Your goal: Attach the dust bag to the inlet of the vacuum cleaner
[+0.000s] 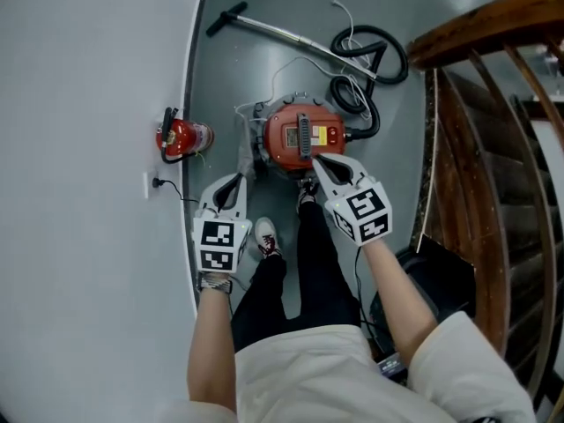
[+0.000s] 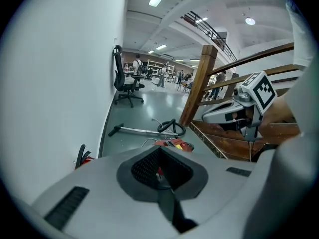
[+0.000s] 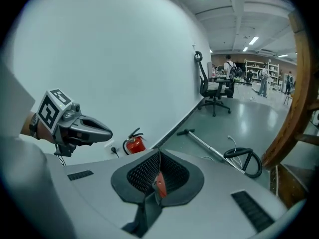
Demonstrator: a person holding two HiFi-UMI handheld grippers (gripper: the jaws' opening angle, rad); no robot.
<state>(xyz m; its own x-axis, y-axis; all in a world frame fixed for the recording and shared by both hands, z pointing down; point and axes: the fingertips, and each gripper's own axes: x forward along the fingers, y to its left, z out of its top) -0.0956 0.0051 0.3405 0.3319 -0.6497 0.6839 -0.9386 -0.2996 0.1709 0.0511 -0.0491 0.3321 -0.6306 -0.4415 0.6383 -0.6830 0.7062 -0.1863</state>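
Note:
The red vacuum cleaner (image 1: 304,135) stands on the grey floor straight ahead of the person's feet, and its top shows in the left gripper view (image 2: 174,144). A pale grey piece (image 1: 248,159) lies against its left side; whether it is the dust bag I cannot tell. My left gripper (image 1: 240,178) hangs in the air to the left of the vacuum, jaws together and empty (image 2: 159,150). My right gripper (image 1: 317,159) hovers over the vacuum's near edge, also shut with nothing between its pads (image 3: 159,152).
The black hose (image 1: 366,55) and metal wand (image 1: 264,26) lie beyond the vacuum. A red fire extinguisher (image 1: 181,137) stands at the white wall on the left, by a plugged socket (image 1: 154,181). A wooden stair railing (image 1: 493,148) runs along the right.

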